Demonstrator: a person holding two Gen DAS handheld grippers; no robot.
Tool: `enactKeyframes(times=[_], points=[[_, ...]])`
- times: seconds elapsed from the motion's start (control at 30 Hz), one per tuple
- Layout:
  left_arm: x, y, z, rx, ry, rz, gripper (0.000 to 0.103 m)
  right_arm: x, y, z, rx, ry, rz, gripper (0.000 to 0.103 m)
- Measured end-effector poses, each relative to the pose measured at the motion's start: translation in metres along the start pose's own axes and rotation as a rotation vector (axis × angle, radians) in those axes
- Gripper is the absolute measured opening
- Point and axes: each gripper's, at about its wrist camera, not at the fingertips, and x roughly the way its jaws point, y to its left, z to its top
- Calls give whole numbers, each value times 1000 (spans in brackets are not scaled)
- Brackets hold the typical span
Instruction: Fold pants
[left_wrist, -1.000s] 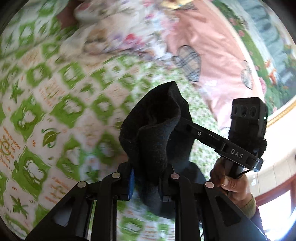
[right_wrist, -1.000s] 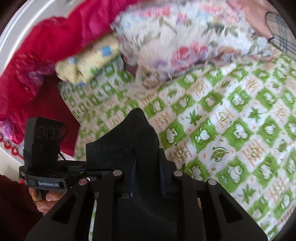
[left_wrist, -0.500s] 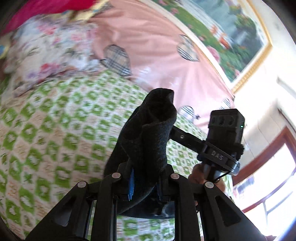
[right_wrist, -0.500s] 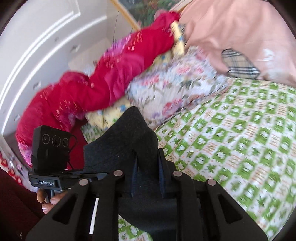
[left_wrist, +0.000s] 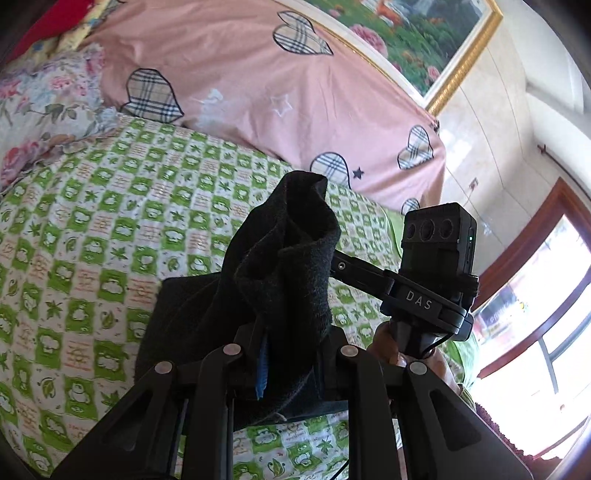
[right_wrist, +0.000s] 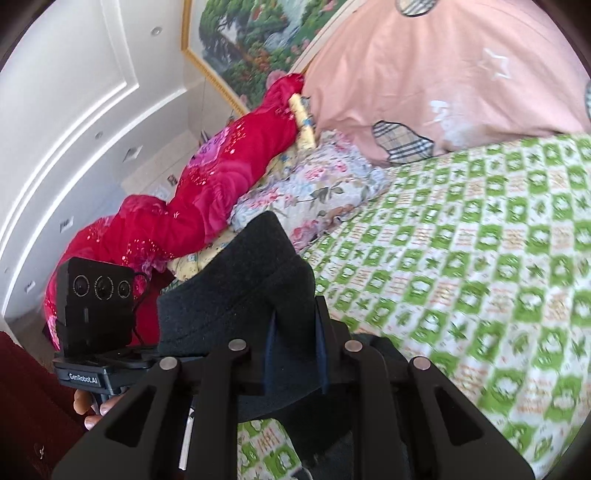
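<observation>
The dark charcoal pants (left_wrist: 288, 266) are held up over the green-and-white patterned bed sheet (left_wrist: 92, 236). My left gripper (left_wrist: 291, 347) is shut on one bunched corner of them; the rest hangs down to the sheet (left_wrist: 177, 317). My right gripper (right_wrist: 293, 332) is shut on another bunched part of the pants (right_wrist: 255, 280). Each gripper shows in the other's view: the right one (left_wrist: 432, 273) at the right of the left wrist view, the left one (right_wrist: 92, 317) at the left of the right wrist view. The fingertips are hidden in fabric.
A pink duvet with plaid hearts (left_wrist: 277, 81) lies at the bed's head under a framed picture (left_wrist: 417, 40). A floral pillow (right_wrist: 317, 184) and a red quilt (right_wrist: 207, 192) lie at the side. A window (left_wrist: 535, 314) is at the right.
Both grippers have lifted and tilted up with the pants in them; the views now show the duvet, picture and wall, not just the sheet. Both stay shut on the fabric.
</observation>
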Motion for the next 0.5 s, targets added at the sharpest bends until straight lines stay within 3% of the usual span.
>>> enactKeyframes(times=[0.5], points=[[76, -54, -43, 185, 126, 70, 18, -58, -55, -57, 128, -61, -78, 19]])
